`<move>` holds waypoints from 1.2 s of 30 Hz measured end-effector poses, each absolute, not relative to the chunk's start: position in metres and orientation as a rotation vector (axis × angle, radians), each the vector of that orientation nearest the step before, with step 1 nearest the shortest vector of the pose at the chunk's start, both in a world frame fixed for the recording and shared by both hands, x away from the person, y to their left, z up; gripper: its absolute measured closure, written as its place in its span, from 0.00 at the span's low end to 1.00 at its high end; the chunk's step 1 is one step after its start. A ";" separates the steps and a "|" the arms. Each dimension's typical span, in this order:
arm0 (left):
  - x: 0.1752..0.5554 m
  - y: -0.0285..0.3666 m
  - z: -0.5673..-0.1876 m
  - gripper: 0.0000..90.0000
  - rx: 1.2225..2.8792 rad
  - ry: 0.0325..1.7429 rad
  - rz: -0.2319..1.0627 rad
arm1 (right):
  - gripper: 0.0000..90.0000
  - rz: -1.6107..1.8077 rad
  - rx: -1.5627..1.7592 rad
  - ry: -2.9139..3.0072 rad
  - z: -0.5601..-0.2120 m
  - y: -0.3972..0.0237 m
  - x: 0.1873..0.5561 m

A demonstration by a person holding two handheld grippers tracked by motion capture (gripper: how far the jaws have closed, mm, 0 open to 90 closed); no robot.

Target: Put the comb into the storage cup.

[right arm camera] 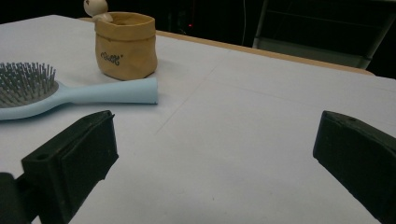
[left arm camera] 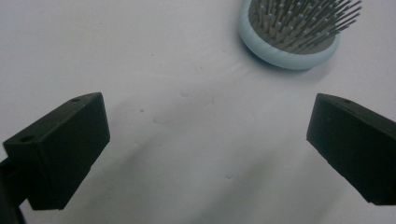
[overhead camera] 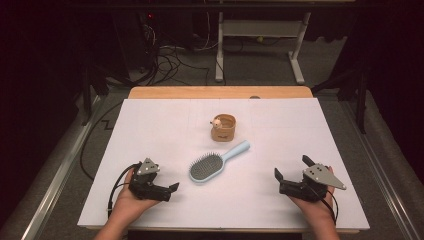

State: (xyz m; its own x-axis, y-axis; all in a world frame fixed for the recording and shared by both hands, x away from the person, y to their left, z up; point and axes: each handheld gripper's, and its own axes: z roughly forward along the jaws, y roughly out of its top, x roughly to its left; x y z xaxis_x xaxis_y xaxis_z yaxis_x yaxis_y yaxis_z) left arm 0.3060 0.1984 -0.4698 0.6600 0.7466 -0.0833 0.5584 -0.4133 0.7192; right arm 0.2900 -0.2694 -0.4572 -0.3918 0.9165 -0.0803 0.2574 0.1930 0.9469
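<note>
The hairbrush [overhead camera: 216,164] lay bristles-up, near the pouch [overhead camera: 223,128]; left gripper [overhead camera: 172,187] and right gripper [overhead camera: 291,167] flanked it, both released, grasping nothing.

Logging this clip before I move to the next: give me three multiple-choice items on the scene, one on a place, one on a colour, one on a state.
1. Where does the hairbrush lie?
A. Inside the pouch
B. On the white table cover, between both tongs
C. On the floor

2. What colour is the hairbrush's body?
A. Red
B. Black
C. Light blue

3. How do the left tongs and right tongs stand?
A. Both open, holding nothing
B. Both shut on the hairbrush
C. Left tongs shut on the pouch

Answers:
1 B: the high view shows it flat on the cover, in front of the tan pouch.
2 C: its rim and handle are pale blue.
3 A: each gripper view shows jaws wide apart with bare cover between.
</note>
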 end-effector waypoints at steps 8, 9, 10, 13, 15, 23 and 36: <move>0.307 0.188 -0.464 0.00 2.169 0.943 0.310 | 0.00 1.220 1.107 1.781 -0.457 -0.270 0.289; 0.308 0.186 -0.462 0.00 2.180 0.936 0.305 | 0.00 1.222 1.110 1.782 -0.457 -0.271 0.289; 0.310 0.184 -0.459 0.00 2.192 0.933 0.293 | 0.00 1.223 1.110 1.782 -0.457 -0.271 0.289; 0.315 0.176 -0.448 0.00 2.245 0.929 0.306 | 0.00 1.225 1.113 1.778 -0.457 -0.273 0.289; 0.317 0.174 -0.445 0.00 2.249 0.926 0.297 | 0.00 1.229 1.116 1.775 -0.457 -0.273 0.289; 0.329 0.155 -0.442 0.00 2.338 0.883 0.255 | 0.00 1.232 1.111 1.780 -0.456 -0.272 0.288; 0.341 0.130 -0.452 0.00 2.323 0.883 0.205 | 0.00 1.231 1.112 1.775 -0.456 -0.273 0.288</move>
State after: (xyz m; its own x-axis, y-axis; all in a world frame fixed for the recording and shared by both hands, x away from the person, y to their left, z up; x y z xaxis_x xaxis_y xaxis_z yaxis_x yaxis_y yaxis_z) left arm 0.3407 0.1299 -0.4523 0.7626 0.6423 -0.0763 0.5433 -0.5721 0.6145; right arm 0.2881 -0.2726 -0.4559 -0.3890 0.9186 -0.0700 0.2566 0.1811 0.9494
